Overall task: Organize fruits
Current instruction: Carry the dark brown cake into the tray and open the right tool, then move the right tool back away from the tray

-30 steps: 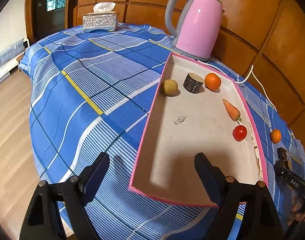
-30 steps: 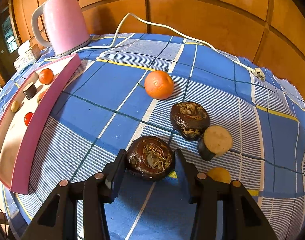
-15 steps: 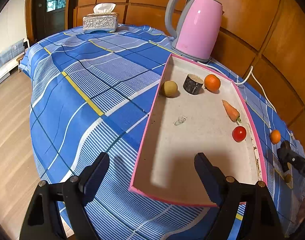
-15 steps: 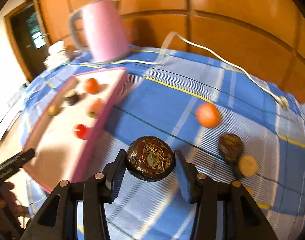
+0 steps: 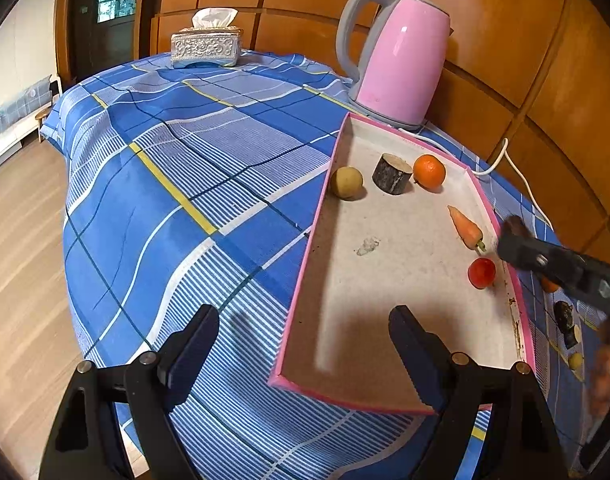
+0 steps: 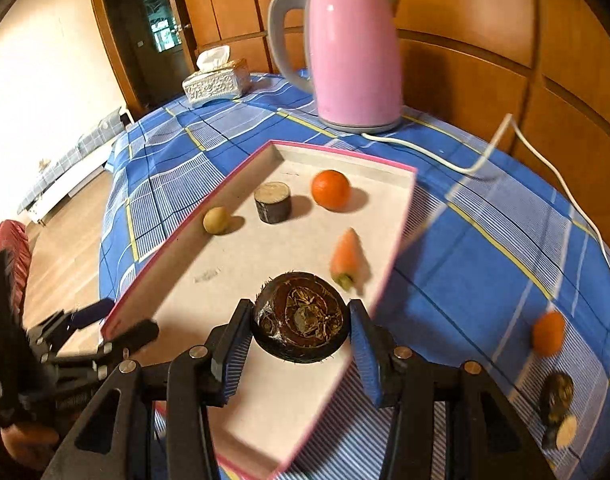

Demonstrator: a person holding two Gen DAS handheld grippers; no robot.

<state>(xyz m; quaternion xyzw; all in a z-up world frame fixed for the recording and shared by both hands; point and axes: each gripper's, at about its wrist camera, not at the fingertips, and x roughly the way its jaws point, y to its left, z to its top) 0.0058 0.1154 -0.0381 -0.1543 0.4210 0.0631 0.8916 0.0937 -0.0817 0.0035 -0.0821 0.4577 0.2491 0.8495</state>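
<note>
Since the earlier frames the right gripper (image 6: 301, 332) has carried the dark brown fruit (image 6: 300, 318) off the tablecloth (image 5: 177, 184) and now holds it above the pink tray (image 6: 401, 224); the left gripper (image 5: 305, 344) has not shifted.

Left gripper: jaws wide, nothing between them. The tray's near pink edge lies just beyond its right jaw; bare cloth lies beyond its left jaw.

Right gripper: jaws narrow, pads pressed on both sides of the dark fruit, which hangs clear of the tray floor. Ahead of the jaws, left to right, the tray holds a yellowish round fruit (image 6: 215, 220), a dark cut stump piece (image 6: 273, 202), an orange (image 6: 330, 190) and a carrot (image 6: 346, 258). The left view also shows a red tomato (image 5: 481, 273) in the tray.

Progress, as judged: five items are in the tray and a sixth is about to be set down. Well to the right of the right jaw, an orange on the cloth (image 6: 548, 333) and a dark piece with a pale cut face (image 6: 557, 408) remain outside.

Writing: white lettering on the right gripper's body in the left view is too blurred to read. No brand is legible on the pink kettle (image 6: 353, 52) or tissue box (image 5: 205, 45).
</note>
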